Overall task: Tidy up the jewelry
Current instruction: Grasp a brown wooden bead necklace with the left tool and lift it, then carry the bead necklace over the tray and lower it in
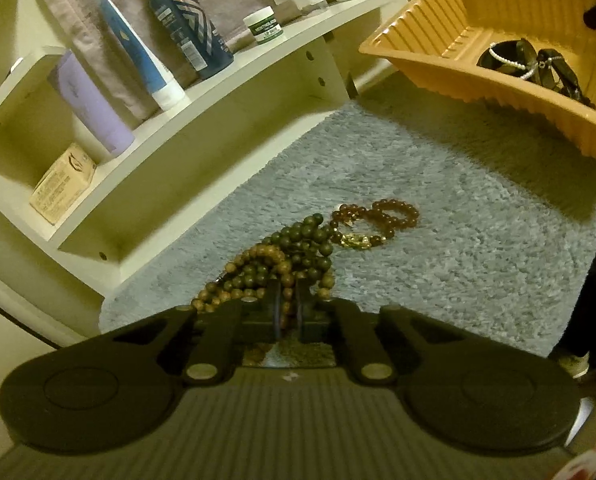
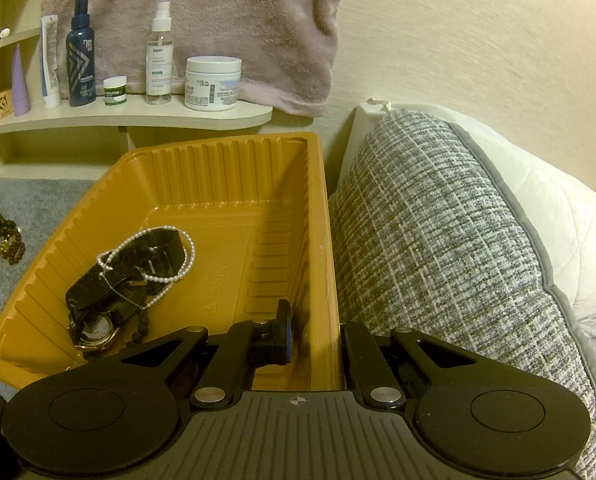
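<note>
Left wrist view: left gripper is closed on a bead bunch, brown and green strands running fwd away from the fingers over the grey rug. Amber bracelet lies just beyond, w/ long axis crosswise. Orange tray sits far ahead-right.

Right wrist view: right gripper is spread open, w/ tray wall between fingers. Pearl string and watches lie ahead-left in tray.

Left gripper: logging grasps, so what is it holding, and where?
The left gripper is shut on the wooden bead strands, pinching a few strands at the bundle's near end.
</note>
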The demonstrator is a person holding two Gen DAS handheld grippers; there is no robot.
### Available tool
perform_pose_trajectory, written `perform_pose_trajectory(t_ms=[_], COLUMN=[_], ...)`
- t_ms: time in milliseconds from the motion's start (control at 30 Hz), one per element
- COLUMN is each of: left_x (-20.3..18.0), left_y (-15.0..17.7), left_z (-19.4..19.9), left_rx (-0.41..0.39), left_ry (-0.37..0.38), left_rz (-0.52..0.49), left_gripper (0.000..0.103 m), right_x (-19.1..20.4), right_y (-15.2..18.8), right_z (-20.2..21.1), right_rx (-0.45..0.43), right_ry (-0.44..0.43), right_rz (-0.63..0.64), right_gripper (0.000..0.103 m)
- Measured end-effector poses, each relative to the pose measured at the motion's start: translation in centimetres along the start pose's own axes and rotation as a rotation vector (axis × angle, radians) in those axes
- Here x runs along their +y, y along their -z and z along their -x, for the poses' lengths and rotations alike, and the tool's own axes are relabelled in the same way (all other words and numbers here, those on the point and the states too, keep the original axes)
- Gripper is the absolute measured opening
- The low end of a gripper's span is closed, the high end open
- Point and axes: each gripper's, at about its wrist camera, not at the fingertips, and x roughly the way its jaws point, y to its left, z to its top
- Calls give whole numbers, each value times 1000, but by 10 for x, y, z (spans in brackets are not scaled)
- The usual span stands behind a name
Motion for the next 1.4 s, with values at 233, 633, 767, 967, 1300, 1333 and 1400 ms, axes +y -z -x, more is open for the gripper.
perform_pose_trajectory(t_ms=[233,633,767,967,1300,1333,1400], left_x=[13,60,74,94,97,96,95], left_y=[5,-23,-37,-57,-86,-90,-95], left_z=[29,83,98,118,138,139,144], left_rx=[-44,-181,-231,-305,-383,-391,-408], left_ry=[10,13,24,51,93,101,109], left_rz=[95,228,263,305,298,297,294], left_gripper=[6,6,6,6,6,6,6], right_x=[1,1,1,1,1,1,2], right_y=[0,0,0,-2,-3,-3,-3], right_z=[0,1,1,1,3,3,4], right_rx=[1,1,1,-1,-6,-7,-9], right_ry=[0,0,0,0,-1,-1,-1], right_rz=[-1,-1,0,1,3,4,6], right_gripper=[6,6,7,6,6,6,6])
